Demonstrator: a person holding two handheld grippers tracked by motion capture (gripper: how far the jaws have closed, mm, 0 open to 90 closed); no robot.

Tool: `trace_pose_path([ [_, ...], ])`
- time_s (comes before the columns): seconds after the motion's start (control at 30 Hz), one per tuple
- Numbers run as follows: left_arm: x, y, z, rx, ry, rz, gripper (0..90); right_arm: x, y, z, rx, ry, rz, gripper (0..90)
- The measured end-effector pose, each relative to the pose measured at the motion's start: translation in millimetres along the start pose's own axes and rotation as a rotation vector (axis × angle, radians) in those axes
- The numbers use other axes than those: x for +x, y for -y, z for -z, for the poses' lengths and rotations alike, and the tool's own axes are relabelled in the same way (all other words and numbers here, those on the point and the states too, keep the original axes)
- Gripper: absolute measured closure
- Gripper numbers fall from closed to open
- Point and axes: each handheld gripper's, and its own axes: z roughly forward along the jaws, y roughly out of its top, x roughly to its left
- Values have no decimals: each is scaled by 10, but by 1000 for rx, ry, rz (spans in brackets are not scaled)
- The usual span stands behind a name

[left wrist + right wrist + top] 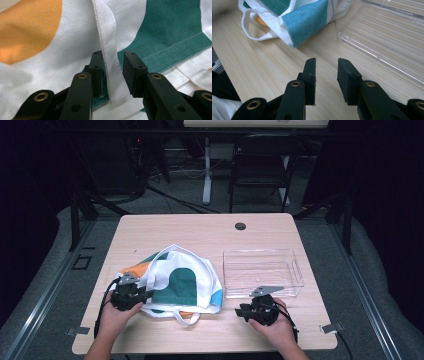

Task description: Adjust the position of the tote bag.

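One cloth bag (175,282), white canvas printed with dark green, orange and teal shapes, lying flat and rumpled on the wooden table (200,232), left of a clear plastic bin (262,270); white strap (107,37) running between the jaws of the left gripper (112,65), pads not visibly pressing it; second strap looped at the near edge; right gripper (326,72) parted over bare wood, holding nothing.

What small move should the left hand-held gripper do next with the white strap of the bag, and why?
Probably close the left hand-held gripper fully on the white strap. The strap already stands between its jaws, touching one pad, yet a gap remains at the other pad, so the bag is not firmly held.
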Motion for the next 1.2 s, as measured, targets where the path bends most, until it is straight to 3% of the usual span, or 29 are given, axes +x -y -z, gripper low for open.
trace_pose_path([
  [0.2,-24,-11,-3,20,-5,-30,763,7,1,-13,7,-5,2,684],
  [0.57,-35,-26,44,14,-7,-47,841,15,6,-24,8,-2,4,676],
  [1.2,-73,-67,173,-52,-19,-59,870,49,0,-12,-12,0,14,655],
])
